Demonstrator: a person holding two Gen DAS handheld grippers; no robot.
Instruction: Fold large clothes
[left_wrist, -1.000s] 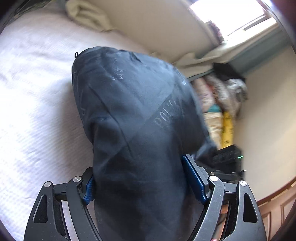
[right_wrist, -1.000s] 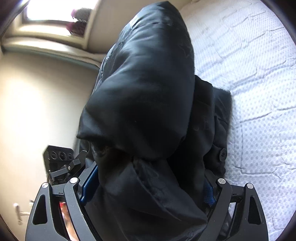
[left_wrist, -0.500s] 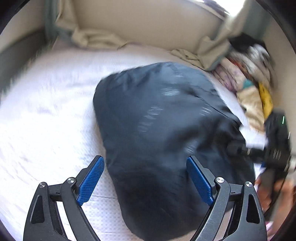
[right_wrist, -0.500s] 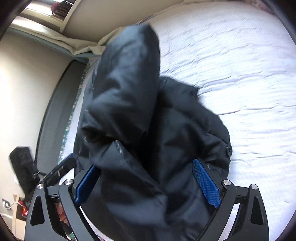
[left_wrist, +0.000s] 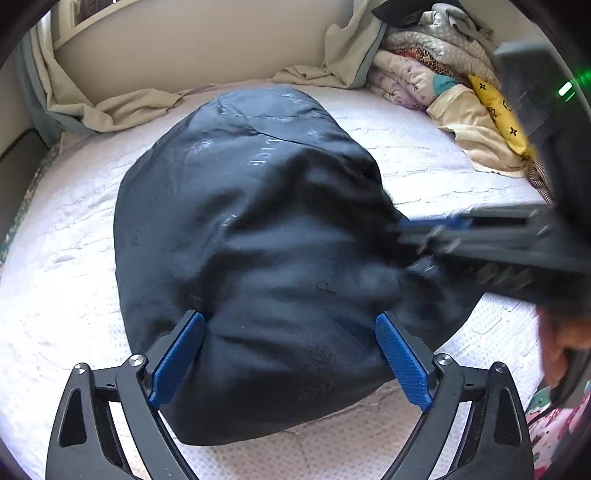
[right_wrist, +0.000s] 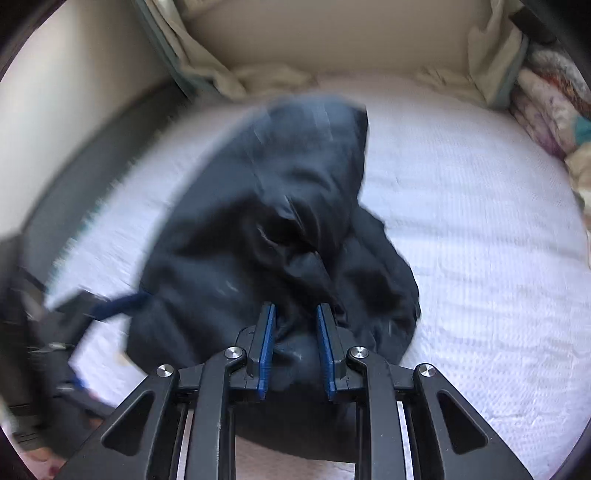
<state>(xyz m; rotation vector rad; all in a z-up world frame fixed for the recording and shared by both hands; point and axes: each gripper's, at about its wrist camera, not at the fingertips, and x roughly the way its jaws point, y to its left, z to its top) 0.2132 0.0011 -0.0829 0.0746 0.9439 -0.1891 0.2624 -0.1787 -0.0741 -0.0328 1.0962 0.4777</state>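
A large dark navy jacket lies bunched in a rounded heap on the white bed. My left gripper is open, its blue pads standing on either side of the jacket's near edge. My right gripper is shut on a bunch of the jacket's near fabric. In the left wrist view the right gripper reaches in from the right, blurred. In the right wrist view the left gripper shows blurred at the left.
A pile of folded clothes and blankets sits at the bed's far right corner. Beige curtains drape onto the bed along the far wall. A dark bed frame edge runs along the left side.
The jacket has come down from a raised drape into a heap on the bed. My right gripper has closed on its near fabric. My left gripper stays open.
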